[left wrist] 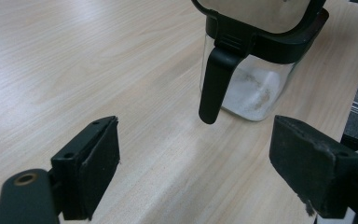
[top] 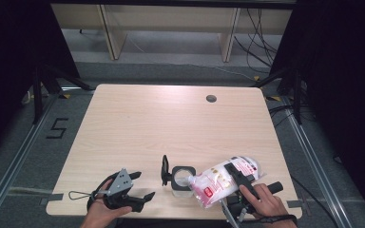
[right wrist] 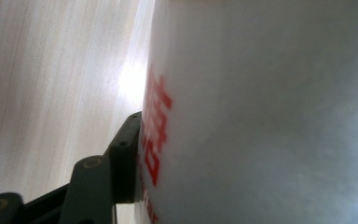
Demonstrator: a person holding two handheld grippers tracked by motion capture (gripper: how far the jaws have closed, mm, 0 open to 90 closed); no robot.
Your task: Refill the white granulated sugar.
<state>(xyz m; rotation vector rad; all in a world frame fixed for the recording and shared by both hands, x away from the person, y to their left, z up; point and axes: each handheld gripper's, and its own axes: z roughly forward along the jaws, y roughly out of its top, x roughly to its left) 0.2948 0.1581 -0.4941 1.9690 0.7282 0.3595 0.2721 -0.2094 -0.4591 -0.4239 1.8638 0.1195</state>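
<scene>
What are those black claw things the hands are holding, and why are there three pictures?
A person sits at a wooden table and holds a pair of tongs in each hand. They squeeze things like big tweezers.

One picture comes from a camera up high, looking down on the table. The other two come from little cameras riding on the tongs, so you look along their black jaws.

The left tongs are open and hold nothing. Ahead of them stands a clear jar with a black lid flipped up and a little white powder at the bottom.

The right tongs are clamped on a white bag with red print. The bag is tipped with its mouth at the jar's opening, as if for pouring. In the right tongs' picture the bag is so close that it looks like a white blur.
</scene>
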